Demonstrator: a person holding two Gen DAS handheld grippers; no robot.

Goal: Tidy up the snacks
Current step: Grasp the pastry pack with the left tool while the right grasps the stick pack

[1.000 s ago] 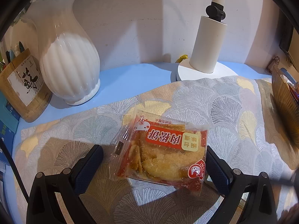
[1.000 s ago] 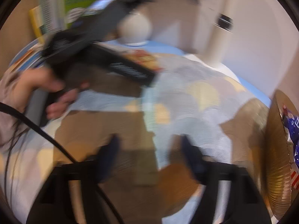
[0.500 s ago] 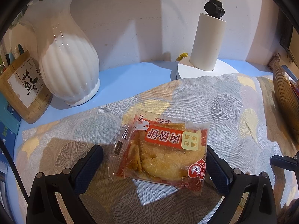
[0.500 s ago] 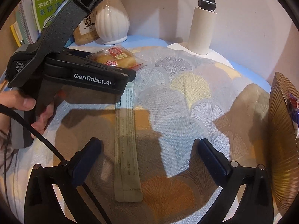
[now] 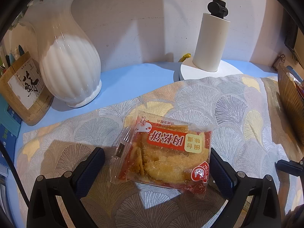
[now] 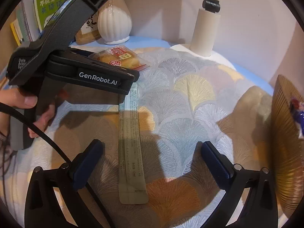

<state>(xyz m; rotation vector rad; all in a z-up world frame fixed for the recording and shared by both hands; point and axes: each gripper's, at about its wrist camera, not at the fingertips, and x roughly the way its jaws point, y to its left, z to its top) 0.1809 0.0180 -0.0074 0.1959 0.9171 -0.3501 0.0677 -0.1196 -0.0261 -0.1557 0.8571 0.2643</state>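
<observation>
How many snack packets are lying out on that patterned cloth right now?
2: a red pastry packet between the left tool's open fingers, and a long stick sachet before the right tool. The basket holds more.

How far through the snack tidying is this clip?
Early. Done: some wrapped snacks already sit in the gold ribbed basket. In hand: nothing yet; the open left gripper straddles the pastry packet, and the open right gripper straddles the long sachet. Left: both items on the cloth.

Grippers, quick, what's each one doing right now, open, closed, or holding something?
Left gripper: open, jaws either side of the pastry packet, not gripping.
Right gripper: open, holding nothing, stick sachet between the jaws.
</observation>
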